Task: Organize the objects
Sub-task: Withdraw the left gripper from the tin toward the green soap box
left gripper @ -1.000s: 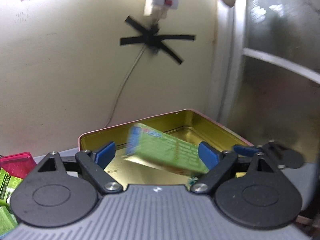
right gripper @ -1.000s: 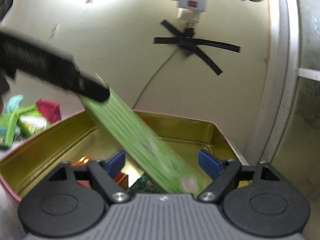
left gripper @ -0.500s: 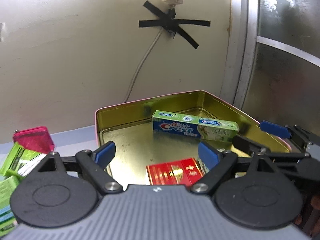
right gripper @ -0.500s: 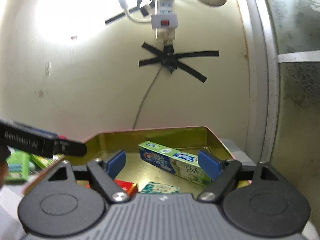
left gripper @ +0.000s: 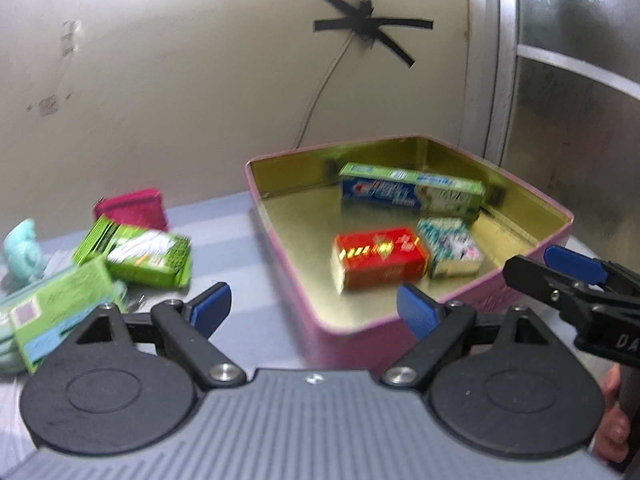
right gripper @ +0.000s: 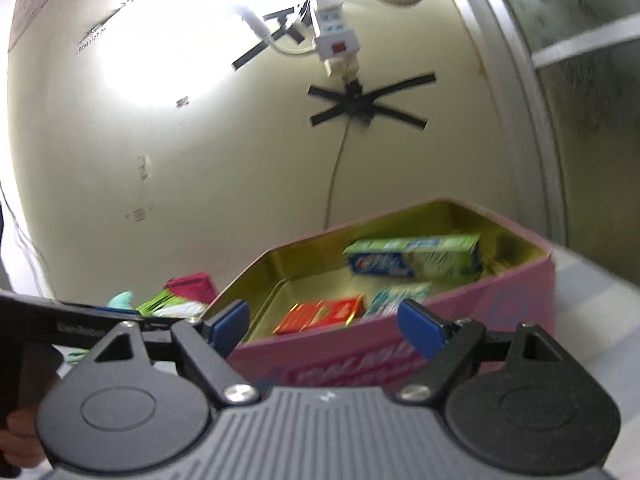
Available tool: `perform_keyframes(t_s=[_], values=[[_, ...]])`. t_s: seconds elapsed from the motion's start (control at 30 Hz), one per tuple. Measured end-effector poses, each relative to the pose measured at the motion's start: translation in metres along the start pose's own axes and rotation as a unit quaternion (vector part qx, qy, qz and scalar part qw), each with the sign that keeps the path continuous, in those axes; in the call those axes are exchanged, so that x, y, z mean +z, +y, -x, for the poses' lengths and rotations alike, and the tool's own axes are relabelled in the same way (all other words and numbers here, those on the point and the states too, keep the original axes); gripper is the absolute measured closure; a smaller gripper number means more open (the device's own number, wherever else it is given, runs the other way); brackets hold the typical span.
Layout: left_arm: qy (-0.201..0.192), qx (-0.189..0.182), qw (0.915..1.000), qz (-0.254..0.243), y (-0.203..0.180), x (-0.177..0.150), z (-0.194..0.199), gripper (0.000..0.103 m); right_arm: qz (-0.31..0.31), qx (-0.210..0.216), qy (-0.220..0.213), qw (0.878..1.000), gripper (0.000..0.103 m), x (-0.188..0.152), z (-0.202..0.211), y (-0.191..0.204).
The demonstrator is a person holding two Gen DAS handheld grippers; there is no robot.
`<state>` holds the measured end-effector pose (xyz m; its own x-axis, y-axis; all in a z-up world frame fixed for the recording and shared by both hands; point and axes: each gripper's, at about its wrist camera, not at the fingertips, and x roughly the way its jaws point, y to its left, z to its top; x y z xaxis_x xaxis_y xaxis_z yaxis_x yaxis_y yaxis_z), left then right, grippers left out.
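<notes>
A pink tin with a gold inside [left gripper: 280, 236] [right gripper: 520, 280] holds a green and blue toothpaste box [left gripper: 412, 194] [right gripper: 416, 258] along its far wall, a red box [left gripper: 378, 258] [right gripper: 320, 314] and a teal patterned box [left gripper: 452, 250] [right gripper: 396, 296]. My left gripper [left gripper: 314, 310] is open and empty, back from the tin's near left corner. My right gripper [right gripper: 326, 322] is open and empty, in front of the tin's near wall; it also shows at the right edge of the left wrist view [left gripper: 576, 276].
Left of the tin on the blue-grey table [left gripper: 224, 248] lie green packets [left gripper: 136, 254] [left gripper: 56, 316], a magenta pouch [left gripper: 132, 208] [right gripper: 192, 286] and a pale teal item [left gripper: 20, 248]. A wall with a taped cable [left gripper: 360, 28] stands behind, a metal-framed panel [left gripper: 560, 100] at the right.
The toothpaste box dropped from the air into the tin and now lies along its far wall. Both grippers have pulled back from the tin, the left one swinging leftward.
</notes>
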<state>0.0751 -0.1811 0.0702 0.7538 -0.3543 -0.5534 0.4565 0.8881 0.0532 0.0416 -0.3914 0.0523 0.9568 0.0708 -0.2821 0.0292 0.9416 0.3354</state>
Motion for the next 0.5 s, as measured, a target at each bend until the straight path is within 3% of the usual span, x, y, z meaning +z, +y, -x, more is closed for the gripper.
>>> perform_keyframes(t_s=[0.5], values=[[0.038,0.057,0.9969,0.039,0.050,-0.044,0.006,0.012,0.018,0.039,0.059,0.997,0.019,-0.028,-0.014,0.045]])
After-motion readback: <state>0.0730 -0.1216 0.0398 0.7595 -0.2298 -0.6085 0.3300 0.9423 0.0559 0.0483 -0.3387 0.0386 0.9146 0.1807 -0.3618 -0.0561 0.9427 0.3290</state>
